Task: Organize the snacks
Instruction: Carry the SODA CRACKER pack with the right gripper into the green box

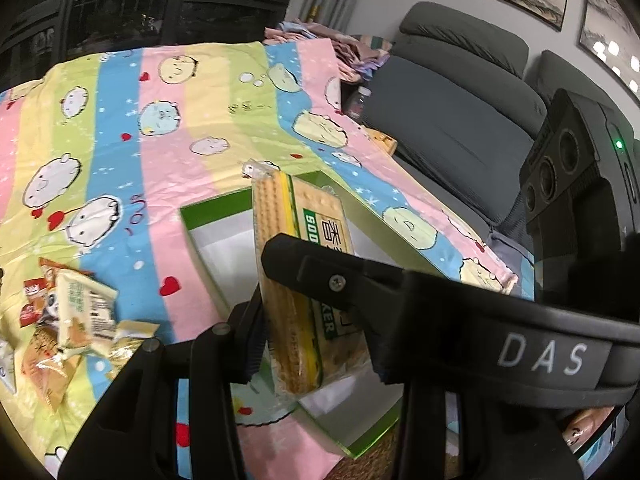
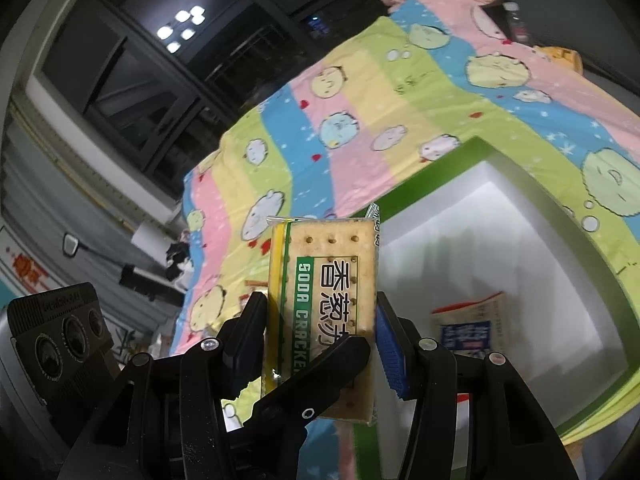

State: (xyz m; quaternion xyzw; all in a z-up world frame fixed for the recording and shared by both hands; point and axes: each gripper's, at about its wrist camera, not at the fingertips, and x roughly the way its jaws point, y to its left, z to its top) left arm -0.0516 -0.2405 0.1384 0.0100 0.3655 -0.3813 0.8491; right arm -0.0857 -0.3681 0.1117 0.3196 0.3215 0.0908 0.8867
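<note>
A soda cracker pack (image 1: 298, 216) (image 2: 324, 280), clear wrap with a green label, is held upright over an open white box with a green rim (image 1: 200, 216) (image 2: 440, 168). My left gripper (image 1: 316, 344) is shut on the pack's lower part. My right gripper (image 2: 320, 332) is also shut on it, its blue pad (image 2: 390, 348) pressing the pack's right edge. Each gripper's finger crosses in front of the pack in the other's view. A small packet with a blue label (image 2: 468, 328) lies inside the box.
The box sits on a striped cartoon-print cloth (image 1: 160, 120) over the table. A pile of loose snack packets (image 1: 72, 320) lies at the left. A grey sofa (image 1: 440, 120) stands to the right, and dark windows (image 2: 132, 80) are behind.
</note>
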